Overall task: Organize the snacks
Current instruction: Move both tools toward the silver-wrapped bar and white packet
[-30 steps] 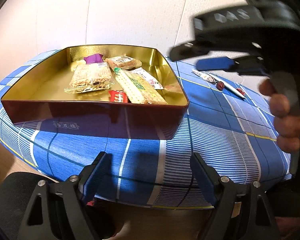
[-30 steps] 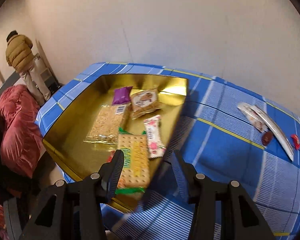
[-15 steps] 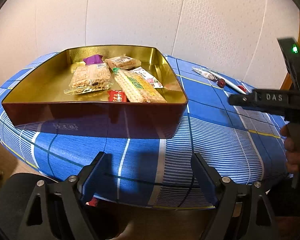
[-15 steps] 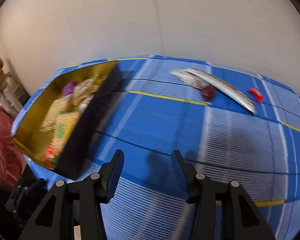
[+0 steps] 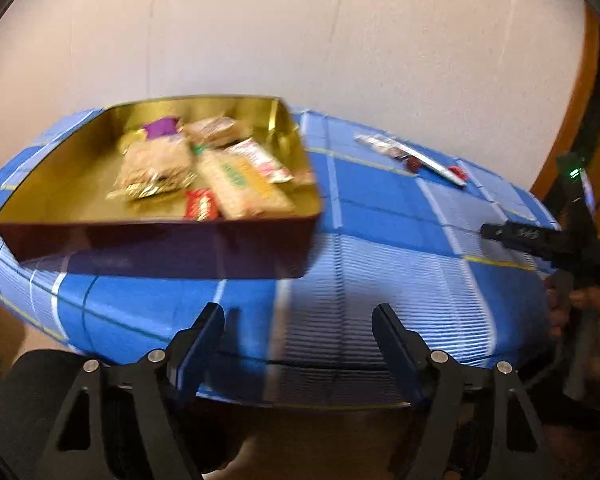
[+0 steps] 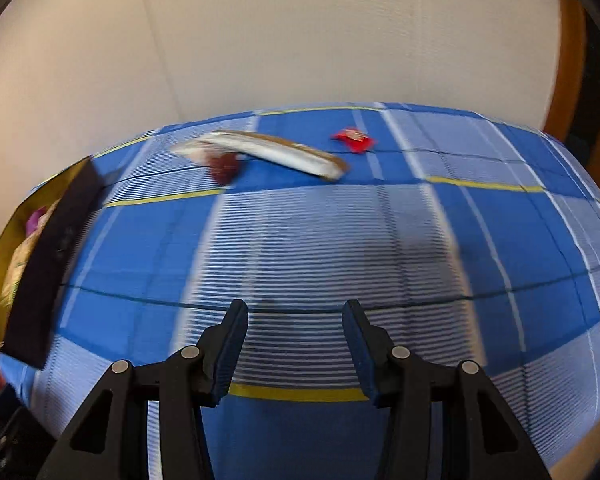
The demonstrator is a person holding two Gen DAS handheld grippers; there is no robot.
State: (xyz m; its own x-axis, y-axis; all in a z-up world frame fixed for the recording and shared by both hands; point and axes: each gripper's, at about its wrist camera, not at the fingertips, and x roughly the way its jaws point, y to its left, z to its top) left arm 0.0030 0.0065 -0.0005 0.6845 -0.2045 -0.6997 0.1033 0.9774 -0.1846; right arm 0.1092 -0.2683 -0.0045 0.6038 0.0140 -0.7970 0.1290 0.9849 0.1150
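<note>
Left wrist view: left gripper (image 5: 298, 330) jaws apart with nothing between them, just been closing a little. Gold tin (image 5: 300, 152) beyond it holds snack packets (image 5: 240, 178). Right of the tin, loose snacks on the blue checked cloth (image 5: 380, 264).

Right wrist view: right gripper (image 6: 295, 328) jaws parted, empty. Tin at far left; long silver packet (image 6: 276, 152), dark red sweet (image 6: 224, 168) and red candy (image 6: 354, 139) lie right of it.
</note>
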